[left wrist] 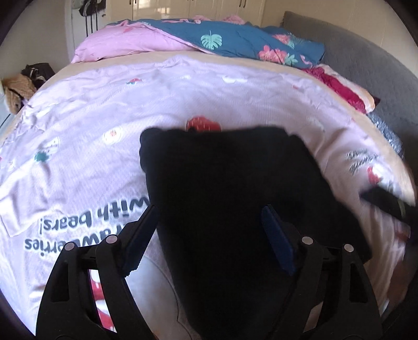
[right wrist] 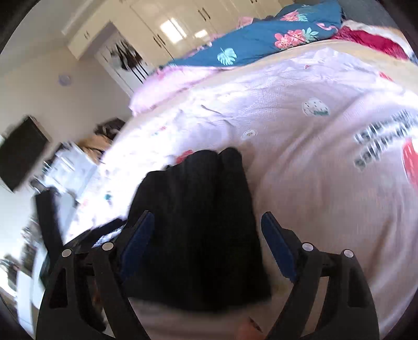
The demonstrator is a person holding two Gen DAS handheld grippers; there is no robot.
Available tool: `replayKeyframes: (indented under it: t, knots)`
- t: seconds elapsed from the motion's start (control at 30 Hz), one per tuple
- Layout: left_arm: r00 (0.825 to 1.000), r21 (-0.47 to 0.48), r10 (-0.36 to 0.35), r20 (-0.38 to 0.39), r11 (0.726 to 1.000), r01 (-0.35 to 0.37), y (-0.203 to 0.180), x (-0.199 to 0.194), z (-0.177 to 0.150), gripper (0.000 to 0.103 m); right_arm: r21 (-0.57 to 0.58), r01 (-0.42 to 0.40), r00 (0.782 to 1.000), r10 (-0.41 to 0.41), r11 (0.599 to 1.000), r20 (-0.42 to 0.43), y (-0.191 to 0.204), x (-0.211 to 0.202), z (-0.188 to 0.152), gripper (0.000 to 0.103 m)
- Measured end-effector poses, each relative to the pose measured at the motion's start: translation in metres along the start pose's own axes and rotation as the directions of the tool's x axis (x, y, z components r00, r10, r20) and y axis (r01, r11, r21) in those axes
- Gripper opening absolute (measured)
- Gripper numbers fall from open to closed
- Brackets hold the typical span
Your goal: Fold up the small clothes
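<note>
A black garment (left wrist: 230, 198) lies folded on the pale pink printed bed sheet (left wrist: 104, 109). My left gripper (left wrist: 209, 219) is open, its blue-padded fingers (left wrist: 277, 240) spread above the garment's near part, holding nothing. In the right wrist view the same black garment (right wrist: 201, 225) lies under my right gripper (right wrist: 206, 227), which is open with its fingers (right wrist: 277, 243) apart over the cloth. The right gripper shows blurred at the right edge of the left wrist view (left wrist: 386, 201).
A pink and blue floral quilt (left wrist: 235, 39) is heaped at the bed's far end. A red cloth (left wrist: 342, 89) lies at the far right, by a grey headboard (left wrist: 365, 60). Clothes (left wrist: 18, 89) pile up off the bed's left. White wardrobes (right wrist: 183, 23) stand behind.
</note>
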State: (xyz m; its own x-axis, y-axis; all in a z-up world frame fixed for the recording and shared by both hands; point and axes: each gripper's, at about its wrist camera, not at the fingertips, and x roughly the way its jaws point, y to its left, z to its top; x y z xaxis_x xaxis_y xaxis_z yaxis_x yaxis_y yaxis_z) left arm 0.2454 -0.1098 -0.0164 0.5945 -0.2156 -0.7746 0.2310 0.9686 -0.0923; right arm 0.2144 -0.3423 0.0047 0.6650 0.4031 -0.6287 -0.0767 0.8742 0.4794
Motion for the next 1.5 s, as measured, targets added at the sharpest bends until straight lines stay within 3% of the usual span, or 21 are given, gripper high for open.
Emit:
replayKeyframes:
  t: [0.17, 0.23, 0.3, 0.47, 0.57, 0.67, 0.7, 0.83, 0.9, 1.0, 1.1, 1.2, 1.5]
  knots:
    - [1.000, -0.027, -0.018, 0.019, 0.999, 0.019, 0.006, -0.003, -0.009, 0.075, -0.079, 0.118, 0.987, -0.125, 0.990, -0.098, 0.005, 0.052, 0.022, 0.082]
    - [1.000, -0.021, -0.018, 0.020, 1.000, 0.018, 0.005, -0.004, -0.010, 0.075, -0.107, 0.110, 0.984, -0.124, 0.988, -0.127, 0.010, 0.066, 0.020, 0.064]
    - [1.000, -0.017, -0.018, 0.019, 1.000, 0.018, 0.005, -0.004, -0.011, 0.075, -0.155, 0.101, 0.984, -0.122, 0.983, -0.132, 0.015, 0.078, 0.020, 0.014]
    - [0.999, -0.026, -0.039, 0.024, 0.999, 0.040, 0.004, -0.008, -0.013, 0.077, -0.231, 0.121, 0.992, -0.126, 0.965, -0.005, 0.022, 0.057, 0.021, 0.010]
    - [0.998, -0.033, -0.059, 0.020, 0.998, 0.059, 0.002, -0.010, -0.016, 0.078, -0.252, 0.171, 0.984, -0.179, 0.953, -0.009, 0.017, 0.060, 0.017, 0.011]
    - [0.998, -0.027, -0.059, 0.019, 0.998, 0.060, -0.002, -0.013, -0.019, 0.078, -0.263, 0.215, 0.973, -0.228, 0.941, -0.020, 0.012, 0.066, 0.007, 0.017]
    - [0.998, -0.027, -0.060, 0.020, 0.998, 0.061, -0.002, -0.015, -0.020, 0.078, -0.262, 0.228, 0.971, -0.239, 0.938, -0.010, 0.013, 0.064, 0.006, 0.025]
    - [0.997, -0.026, -0.066, 0.030, 0.997, 0.066, -0.003, -0.028, -0.026, 0.078, -0.228, 0.247, 0.969, -0.247, 0.942, 0.031, 0.012, 0.037, -0.002, 0.037]
    - [0.997, -0.025, -0.067, 0.043, 0.997, 0.068, -0.004, -0.037, -0.028, 0.081, -0.206, 0.238, 0.971, -0.227, 0.949, 0.074, 0.012, 0.012, -0.011, 0.063]
    - [0.996, -0.021, -0.065, 0.065, 0.998, 0.067, -0.006, -0.053, -0.035, 0.083, -0.202, 0.238, 0.968, -0.214, 0.950, 0.133, 0.017, -0.024, -0.030, 0.076]
    - [0.995, -0.020, -0.066, 0.081, 0.998, 0.068, -0.008, -0.068, -0.046, 0.094, -0.201, 0.245, 0.961, -0.210, 0.948, 0.182, 0.022, -0.057, -0.051, 0.093]
    - [0.994, -0.011, -0.062, 0.093, 0.998, 0.064, -0.009, -0.082, -0.062, 0.094, -0.216, 0.259, 0.954, -0.214, 0.942, 0.209, 0.028, -0.078, -0.069, 0.099]
    - [0.994, -0.031, -0.048, 0.097, 0.998, 0.052, 0.003, -0.105, -0.106, 0.094, -0.284, 0.290, 0.949, -0.235, 0.914, 0.212, 0.043, -0.102, -0.122, 0.099]
